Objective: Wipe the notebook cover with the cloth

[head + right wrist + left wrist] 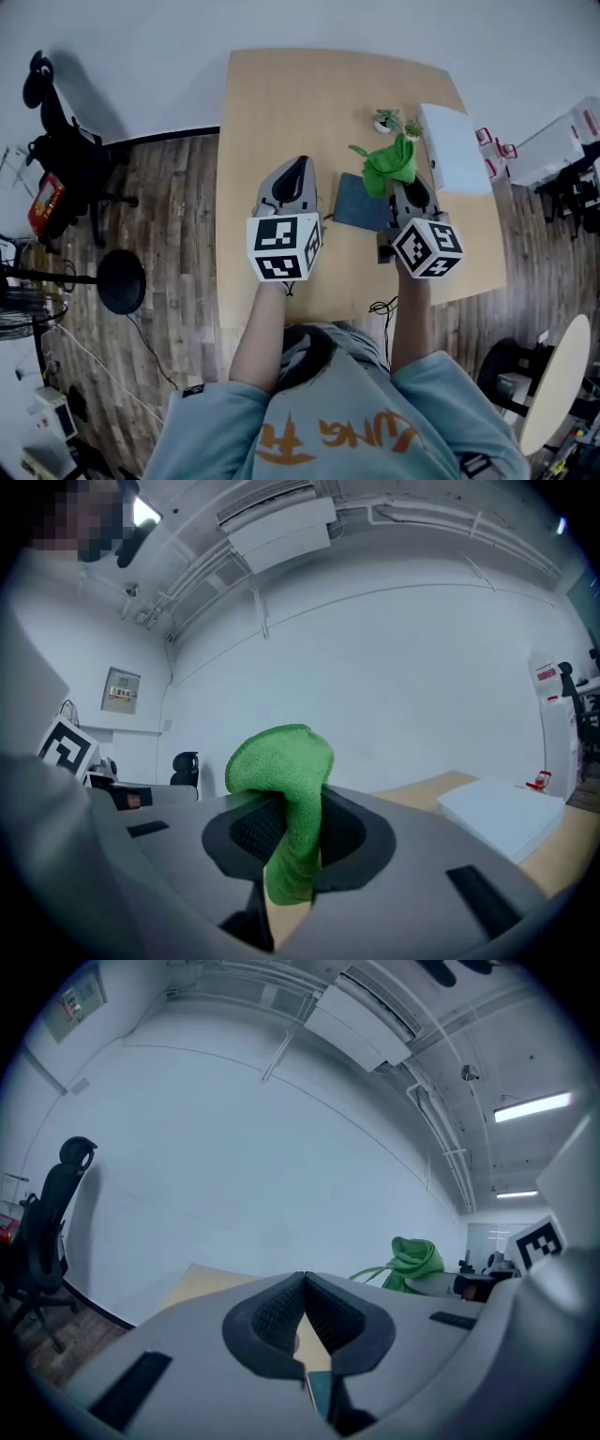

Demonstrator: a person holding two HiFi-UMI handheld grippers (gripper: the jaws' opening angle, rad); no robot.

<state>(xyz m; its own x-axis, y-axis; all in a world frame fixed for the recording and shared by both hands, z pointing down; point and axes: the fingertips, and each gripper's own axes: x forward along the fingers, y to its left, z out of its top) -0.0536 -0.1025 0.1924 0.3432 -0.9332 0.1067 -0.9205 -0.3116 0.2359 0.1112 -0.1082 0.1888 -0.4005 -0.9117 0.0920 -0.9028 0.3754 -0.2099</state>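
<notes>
Our right gripper (292,829) stands clamped on the green cloth (281,761), a fold bulging above the jaws; our left gripper (305,1288) rides with jaws together on nothing; the dark blue notebook (361,204) lies flat on the table (281,103) between the two, just left of the right gripper and nearer it; we judge a short leftward, downward move would bring cloth to cover

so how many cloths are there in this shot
1. A green cloth, pinched in the right gripper, by the far corner of the dark blue notebook on the table. No other shows, though part of the tabletop is hidden.
</notes>
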